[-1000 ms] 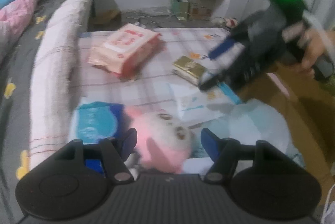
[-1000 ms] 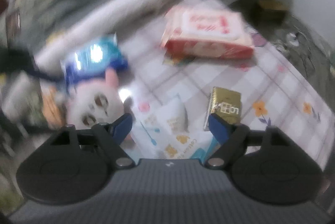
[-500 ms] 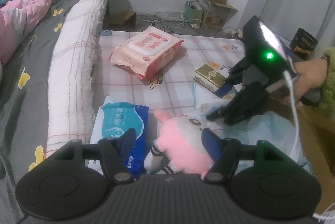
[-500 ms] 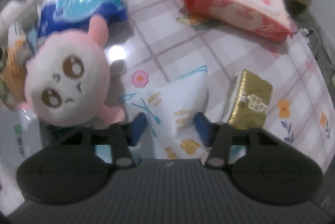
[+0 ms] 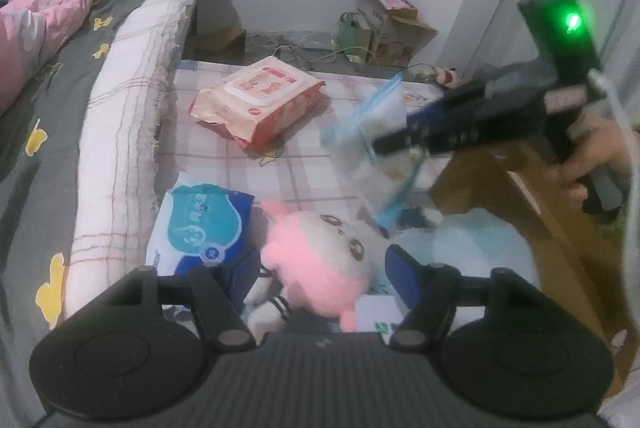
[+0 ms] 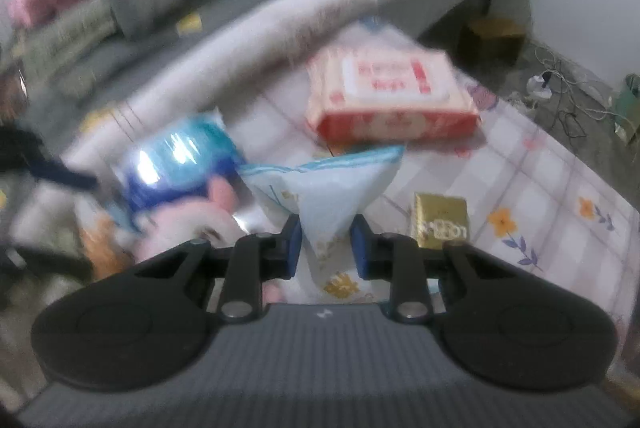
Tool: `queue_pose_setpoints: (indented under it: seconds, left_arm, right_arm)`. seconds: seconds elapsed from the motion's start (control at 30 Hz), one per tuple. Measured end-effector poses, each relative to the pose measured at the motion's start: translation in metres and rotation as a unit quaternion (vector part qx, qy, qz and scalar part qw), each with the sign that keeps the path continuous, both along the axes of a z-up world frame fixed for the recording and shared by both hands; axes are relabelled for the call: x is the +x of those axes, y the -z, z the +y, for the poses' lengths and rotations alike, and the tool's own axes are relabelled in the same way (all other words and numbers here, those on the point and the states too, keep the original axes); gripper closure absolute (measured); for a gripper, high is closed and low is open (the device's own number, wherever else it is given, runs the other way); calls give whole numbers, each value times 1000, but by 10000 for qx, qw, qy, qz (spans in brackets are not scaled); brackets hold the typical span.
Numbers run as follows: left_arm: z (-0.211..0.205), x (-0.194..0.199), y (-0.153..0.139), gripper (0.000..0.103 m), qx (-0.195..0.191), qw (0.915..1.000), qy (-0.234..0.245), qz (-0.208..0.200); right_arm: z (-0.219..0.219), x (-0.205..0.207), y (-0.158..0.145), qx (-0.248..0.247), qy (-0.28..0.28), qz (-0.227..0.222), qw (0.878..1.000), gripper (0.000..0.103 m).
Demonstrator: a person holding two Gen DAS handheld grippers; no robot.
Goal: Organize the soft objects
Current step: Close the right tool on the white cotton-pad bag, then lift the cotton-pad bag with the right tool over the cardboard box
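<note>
A pink and white plush toy [image 5: 312,248] lies on the checked cloth [image 5: 304,171], beside a blue tissue pack [image 5: 200,220]. My left gripper [image 5: 322,258] hovers open above the plush, one finger to each side and neither touching it. My right gripper [image 6: 326,228] has its jaws closing on a white printed pouch with a blue edge [image 6: 328,183], which hangs clear of the cloth. From the left wrist view, that pouch [image 5: 368,135] dangles from the right gripper [image 5: 400,139], held by a person's hand [image 5: 600,155].
A pink wet-wipe pack [image 5: 260,99] lies further back on the cloth, and a small gold box [image 6: 440,224] sits near the pouch. The bed's padded edge [image 5: 120,115] runs along the left. A brown box [image 5: 520,211] and a pale blue bag [image 5: 464,248] stand at right.
The right gripper dropped onto the white pouch, closed on it and raised it off the cloth. The left gripper stayed open over the plush and shifted only slightly.
</note>
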State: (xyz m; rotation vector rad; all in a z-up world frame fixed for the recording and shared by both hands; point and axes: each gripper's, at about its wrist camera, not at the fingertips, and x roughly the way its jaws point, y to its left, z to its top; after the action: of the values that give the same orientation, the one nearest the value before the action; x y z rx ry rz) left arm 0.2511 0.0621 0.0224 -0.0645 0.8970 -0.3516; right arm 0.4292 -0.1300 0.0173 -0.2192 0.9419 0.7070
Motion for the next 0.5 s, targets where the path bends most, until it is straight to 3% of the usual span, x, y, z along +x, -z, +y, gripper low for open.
queue_pose_setpoints:
  seconds: [0.13, 0.23, 0.37, 0.5]
  left_arm:
    - [6, -17, -8, 33, -121, 9999, 33, -44]
    - [11, -28, -11, 33, -233, 9997, 8, -81]
    - [18, -27, -6, 33, -363, 9993, -131, 24]
    - [22, -11, 10, 37, -448, 9979, -323, 333]
  right_arm:
    - [-5, -16, -29, 926, 143, 165, 9955, 78]
    - [-6, -21, -31, 1496, 303, 583, 9866, 78]
    - [-1, -14, 0, 1905, 608, 1330, 9707, 78]
    - [7, -7, 42, 2017, 912, 1902, 9565, 77]
